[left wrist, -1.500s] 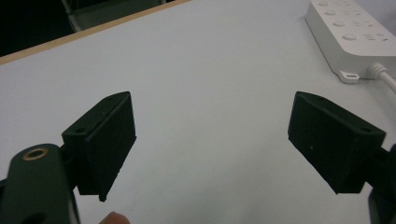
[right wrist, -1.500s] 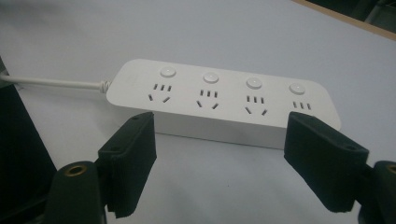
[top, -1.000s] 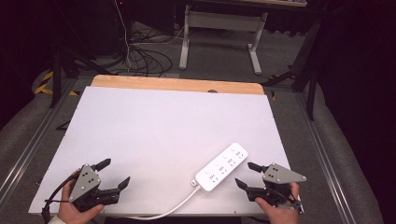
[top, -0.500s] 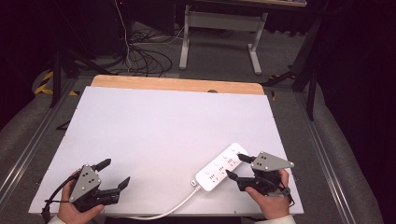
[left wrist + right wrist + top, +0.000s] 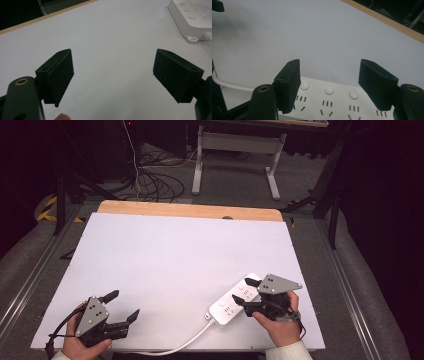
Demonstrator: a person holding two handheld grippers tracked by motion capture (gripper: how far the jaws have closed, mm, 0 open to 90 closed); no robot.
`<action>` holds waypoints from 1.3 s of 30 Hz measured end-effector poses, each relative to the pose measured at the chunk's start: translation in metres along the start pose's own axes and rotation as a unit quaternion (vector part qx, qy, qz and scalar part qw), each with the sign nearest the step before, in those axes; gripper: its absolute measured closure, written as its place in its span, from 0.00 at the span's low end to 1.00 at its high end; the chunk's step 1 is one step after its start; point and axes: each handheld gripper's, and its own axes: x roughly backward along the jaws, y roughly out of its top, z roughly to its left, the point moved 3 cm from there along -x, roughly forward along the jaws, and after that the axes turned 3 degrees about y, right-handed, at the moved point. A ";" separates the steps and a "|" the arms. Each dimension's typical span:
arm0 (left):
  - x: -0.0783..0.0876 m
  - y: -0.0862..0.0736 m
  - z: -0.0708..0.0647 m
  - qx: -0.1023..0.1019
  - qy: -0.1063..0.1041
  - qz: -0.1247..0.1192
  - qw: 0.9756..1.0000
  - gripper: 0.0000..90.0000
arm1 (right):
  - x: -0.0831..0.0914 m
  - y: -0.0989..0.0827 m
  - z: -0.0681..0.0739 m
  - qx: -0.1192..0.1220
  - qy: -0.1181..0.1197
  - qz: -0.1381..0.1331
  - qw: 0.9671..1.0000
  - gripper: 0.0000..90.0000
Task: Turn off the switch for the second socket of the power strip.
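A white power strip (image 5: 231, 302) lies slantwise on the white board (image 5: 170, 255) near the front right, and its white cable (image 5: 186, 343) runs off toward the front edge. My right gripper (image 5: 241, 289) hovers over the strip's middle with its jaws open and nothing between the pads. In the right gripper view the strip's sockets and round buttons (image 5: 329, 90) lie just below the right gripper (image 5: 329, 83). My left gripper (image 5: 126, 303) rests open at the front left, far from the strip. The left gripper (image 5: 113, 72) has bare board between its jaws, with the strip's end (image 5: 192, 17) at the top right.
A wooden strip (image 5: 190, 211) borders the board's far edge. Metal rails (image 5: 35, 275) run along both sides of the table. Beyond it are a desk frame (image 5: 235, 150) and loose cables (image 5: 150, 180) on the floor.
My right gripper has moved left and a little forward from the board's right front corner until it stands over the power strip. The left gripper has stayed where it was.
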 end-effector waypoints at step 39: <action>-0.001 0.000 0.000 -0.001 -0.003 0.002 1.000 0.19 | -0.043 0.009 -0.005 -0.015 0.034 0.073 0.997 1.00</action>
